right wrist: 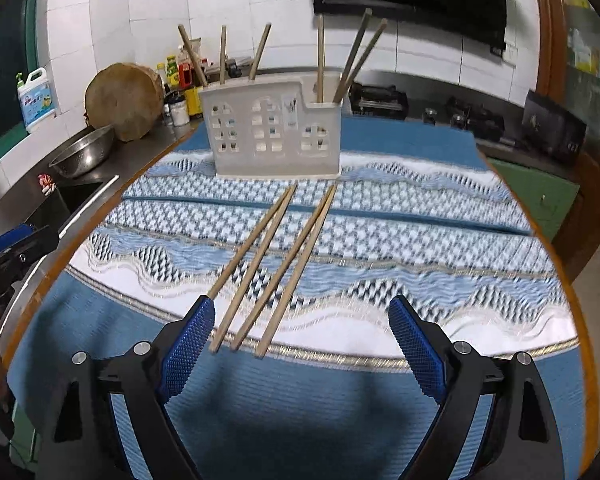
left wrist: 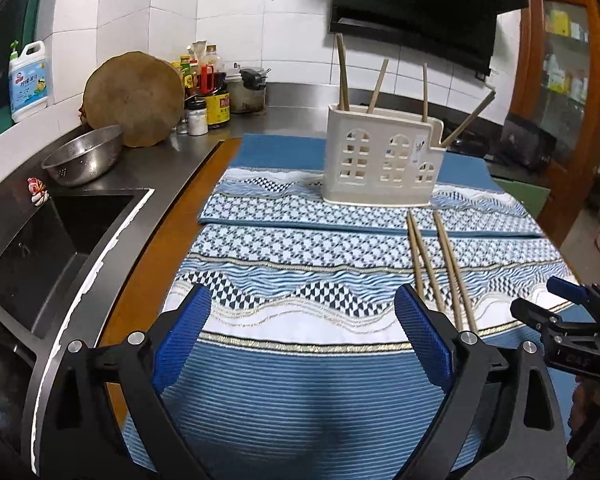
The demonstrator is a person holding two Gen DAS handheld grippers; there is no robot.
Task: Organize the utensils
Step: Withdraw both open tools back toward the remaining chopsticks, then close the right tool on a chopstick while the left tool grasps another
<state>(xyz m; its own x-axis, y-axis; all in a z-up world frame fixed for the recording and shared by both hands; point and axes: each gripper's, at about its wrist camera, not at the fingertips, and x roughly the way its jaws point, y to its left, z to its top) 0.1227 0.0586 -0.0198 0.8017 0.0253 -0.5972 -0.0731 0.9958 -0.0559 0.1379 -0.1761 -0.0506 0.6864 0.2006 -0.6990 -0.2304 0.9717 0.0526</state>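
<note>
The left tongs (left wrist: 302, 308) stand wide apart with nothing between them, over the blue patterned cloth (left wrist: 300, 400) on the table (left wrist: 152, 248). The right tongs (right wrist: 302, 320) also gape apart; three of the four loose chopsticks (right wrist: 272, 264) end between their tips, untouched by the pads (right wrist: 414, 344), and the fourth ends at the left pad's tip, contact unclear. These chopsticks lie flat on the cloth just in front of the white holder (right wrist: 276, 128), pointing toward it. Six more chopsticks (right wrist: 320, 56) stand inside the holder. Left of the holder sit a steel colander (left wrist: 84, 156) and a round wooden board (left wrist: 134, 98).
</note>
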